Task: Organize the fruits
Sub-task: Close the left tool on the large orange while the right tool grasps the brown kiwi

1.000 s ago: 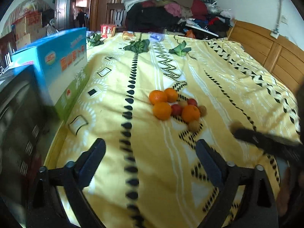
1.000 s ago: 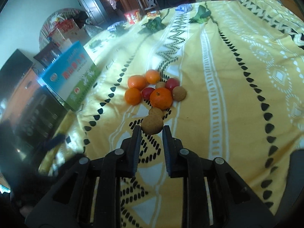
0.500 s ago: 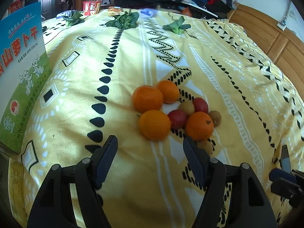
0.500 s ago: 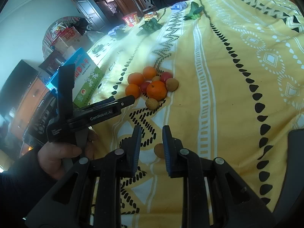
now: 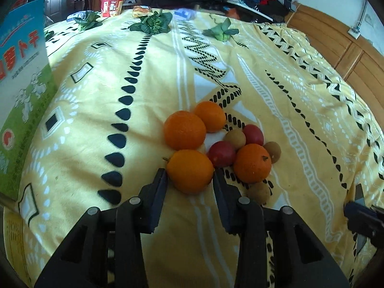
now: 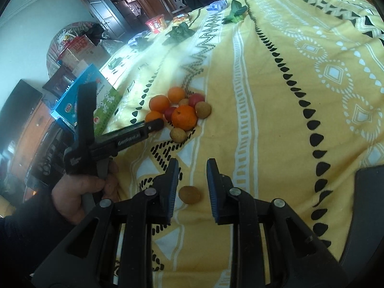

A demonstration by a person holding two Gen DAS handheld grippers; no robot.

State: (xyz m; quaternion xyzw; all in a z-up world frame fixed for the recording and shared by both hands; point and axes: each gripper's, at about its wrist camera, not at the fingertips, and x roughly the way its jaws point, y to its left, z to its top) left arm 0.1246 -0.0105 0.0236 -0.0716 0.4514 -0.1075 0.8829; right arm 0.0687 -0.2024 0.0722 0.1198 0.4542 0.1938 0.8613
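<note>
One orange in play: the nearest orange [image 5: 189, 171] sits at the lower edge of the fruit pile, centre of the left wrist view, on the yellow bedspread [image 5: 144, 72].
Pile: two more oranges behind it, a stemmed tangerine [image 5: 252, 163] and a red fruit [image 5: 220, 153] just to its right, small brown longans around them, all bunched and touching.
Handling: I judge the orange fairly light and firm, with a tough peel that gives slightly. It is round, so it may roll on the soft bedding, and a neighbour may be nudged.
Where to hold: across its widest part, on the left and right flanks, clear of the red fruit.
Left claw [image 5: 189, 175]: closing around that orange, with the pads meeting its two sides.
Left hand [image 6: 81, 189]: at the left of the right wrist view, wrapped round the handle, with the claw angled down toward the pile.
Right claw [image 6: 190, 165]: clenched to a narrow gap and gripping nothing, tilted down at the bed.
Loose longan [image 6: 189, 194]: lies on the bedspread, seen between the right fingers, well apart from the pile.
</note>
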